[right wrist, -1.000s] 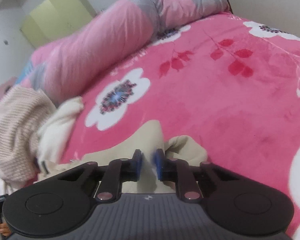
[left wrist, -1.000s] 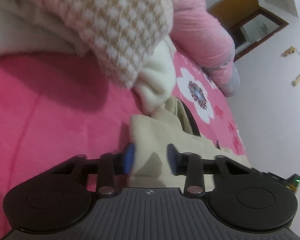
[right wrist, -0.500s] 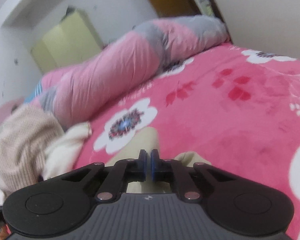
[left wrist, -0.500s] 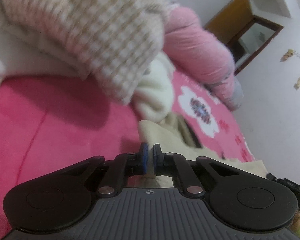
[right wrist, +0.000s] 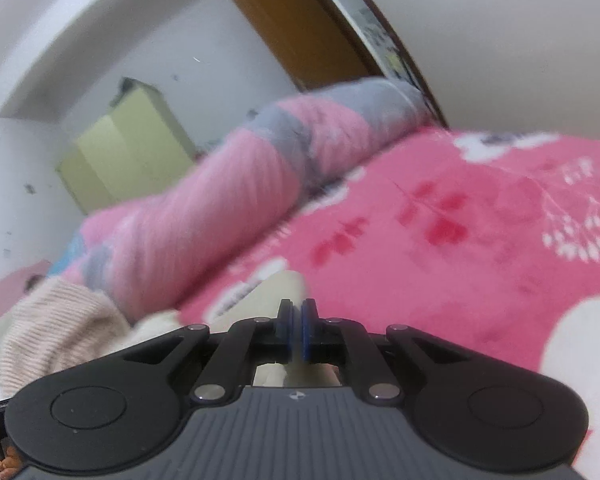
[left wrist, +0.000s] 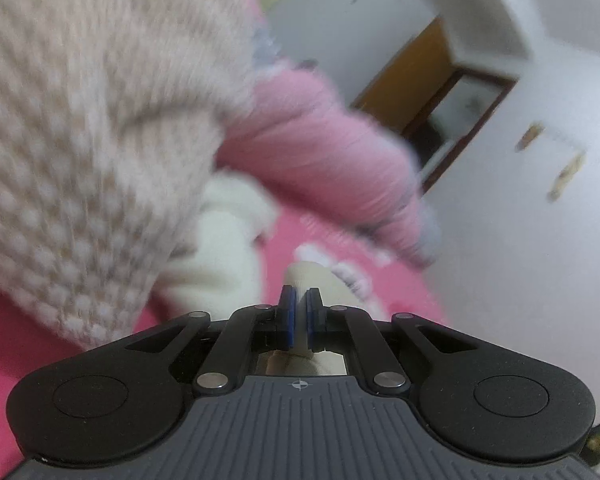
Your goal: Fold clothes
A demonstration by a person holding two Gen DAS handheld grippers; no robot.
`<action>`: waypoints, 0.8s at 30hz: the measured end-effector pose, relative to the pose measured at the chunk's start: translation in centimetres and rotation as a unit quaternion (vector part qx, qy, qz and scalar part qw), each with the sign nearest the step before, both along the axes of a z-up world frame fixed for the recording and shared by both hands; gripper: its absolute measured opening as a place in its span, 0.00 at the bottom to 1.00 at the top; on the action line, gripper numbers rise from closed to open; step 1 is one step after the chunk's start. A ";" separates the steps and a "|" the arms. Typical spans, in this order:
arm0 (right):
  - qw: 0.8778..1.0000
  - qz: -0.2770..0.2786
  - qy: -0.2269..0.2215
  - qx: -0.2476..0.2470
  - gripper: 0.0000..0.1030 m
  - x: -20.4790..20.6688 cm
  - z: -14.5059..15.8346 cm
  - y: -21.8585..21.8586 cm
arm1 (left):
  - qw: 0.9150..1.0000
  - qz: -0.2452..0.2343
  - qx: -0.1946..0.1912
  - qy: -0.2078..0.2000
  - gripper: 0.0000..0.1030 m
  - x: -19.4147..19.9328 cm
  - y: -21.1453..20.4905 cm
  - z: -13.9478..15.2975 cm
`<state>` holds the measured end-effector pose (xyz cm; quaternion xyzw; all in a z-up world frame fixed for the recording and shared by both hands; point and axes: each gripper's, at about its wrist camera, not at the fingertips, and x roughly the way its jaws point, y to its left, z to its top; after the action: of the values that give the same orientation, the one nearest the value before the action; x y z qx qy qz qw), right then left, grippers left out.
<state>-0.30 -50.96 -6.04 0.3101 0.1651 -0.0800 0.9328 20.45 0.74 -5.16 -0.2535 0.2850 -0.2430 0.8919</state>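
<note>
Left gripper [left wrist: 299, 316] low centre of the left wrist view, jaws pinched tight on a fold of the beige garment [left wrist: 304, 276], cloth showing just above and between the blue pads. Right gripper [right wrist: 297, 328] low centre of the right wrist view, jaws likewise clamped on beige garment [right wrist: 284, 286], a pale edge poking up right above them. Garment sits at the gripper tips in both views, over the pink floral bed cover [right wrist: 440, 248]. Knit sweater [left wrist: 84, 152] fills the upper left of the left view, blurred, cream fleece item [left wrist: 224, 240] under its lower edge. Rolled pink and grey quilt [right wrist: 228, 200] runs across mid-frame in the right view, yellow-green cabinet [right wrist: 128, 152] behind it at left, brown door [right wrist: 300, 36] at top centre
</note>
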 end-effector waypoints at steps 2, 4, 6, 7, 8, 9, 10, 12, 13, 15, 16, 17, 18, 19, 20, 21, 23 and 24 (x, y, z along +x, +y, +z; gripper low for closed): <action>0.999 0.003 0.042 0.008 0.04 1.2 -2.4 -0.5 | 0.998 0.001 0.035 0.043 0.04 1.2 -0.6 -2.7; 0.996 0.007 0.087 0.016 0.06 2.5 -4.6 -1.0 | 0.997 0.006 0.031 0.065 0.07 1.3 -0.3 -3.8; 0.995 0.011 0.093 0.022 0.08 2.8 -5.4 -1.4 | 0.997 0.010 0.022 0.071 0.14 1.1 0.2 -4.1; 0.996 0.008 0.088 0.025 0.09 2.7 -5.3 -1.5 | 0.997 0.015 0.028 0.069 0.15 0.8 0.4 -3.6; 0.996 0.004 0.085 0.023 0.10 2.5 -4.9 -1.6 | 0.997 0.022 0.035 0.062 0.16 0.4 0.7 -3.1; 0.996 -0.007 0.083 0.014 0.10 2.1 -4.3 -1.7 | 0.998 0.030 0.040 0.048 0.16 -0.2 0.9 -2.3; 0.996 -0.025 0.081 -0.002 0.10 1.5 -3.4 -1.4 | 0.998 0.038 0.046 0.029 0.19 -1.0 1.1 -1.3; 0.996 -0.034 0.069 -0.034 0.11 0.5 -1.5 -0.6 | 0.997 0.038 0.059 -0.017 0.23 -2.7 0.6 1.0; 0.997 -0.021 0.059 -0.048 0.12 0.4 -0.4 0.2 | 0.997 0.034 0.066 -0.037 0.26 -3.4 0.2 2.0; 0.996 0.017 0.044 -0.082 0.16 0.5 1.5 2.4 | 0.995 -0.005 0.086 -0.056 0.29 -3.9 -2.0 3.1; 0.992 0.039 0.043 -0.113 0.19 1.0 2.3 4.1 | 0.993 -0.024 0.096 -0.063 0.31 -4.1 -3.2 3.5; 0.986 0.056 0.044 -0.148 0.25 1.7 2.8 5.8 | 0.991 -0.042 0.112 -0.057 0.31 -3.9 -4.8 3.3; 0.980 0.070 0.050 -0.180 0.29 2.7 2.6 7.3 | 0.989 -0.046 0.135 -0.041 0.31 -3.5 -6.4 2.6; 0.972 0.083 0.056 -0.211 0.36 3.8 2.3 8.8 | 0.986 -0.039 0.159 -0.015 0.32 -2.7 -7.6 1.5; 0.967 0.093 0.079 -0.223 0.37 5.2 1.2 9.6 | 0.984 -0.031 0.173 0.015 0.32 -1.8 -8.1 0.1; 0.962 0.097 0.115 -0.226 0.37 6.8 -0.3 9.8 | 0.983 -0.025 0.173 0.052 0.30 -0.7 -8.0 -1.7; 0.959 0.114 0.163 -0.199 0.36 8.6 -3.3 9.0 | 0.985 -0.014 0.139 0.097 0.26 0.6 -6.9 -3.9; 0.960 0.125 0.170 -0.182 0.36 9.1 -4.3 8.5 | 0.988 -0.014 0.111 0.108 0.27 0.7 -6.1 -3.7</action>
<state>8.77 -42.43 -10.36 0.0937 0.3411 -0.0428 0.9343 21.18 -5.34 -8.82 -0.1736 0.4088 -0.1932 0.8749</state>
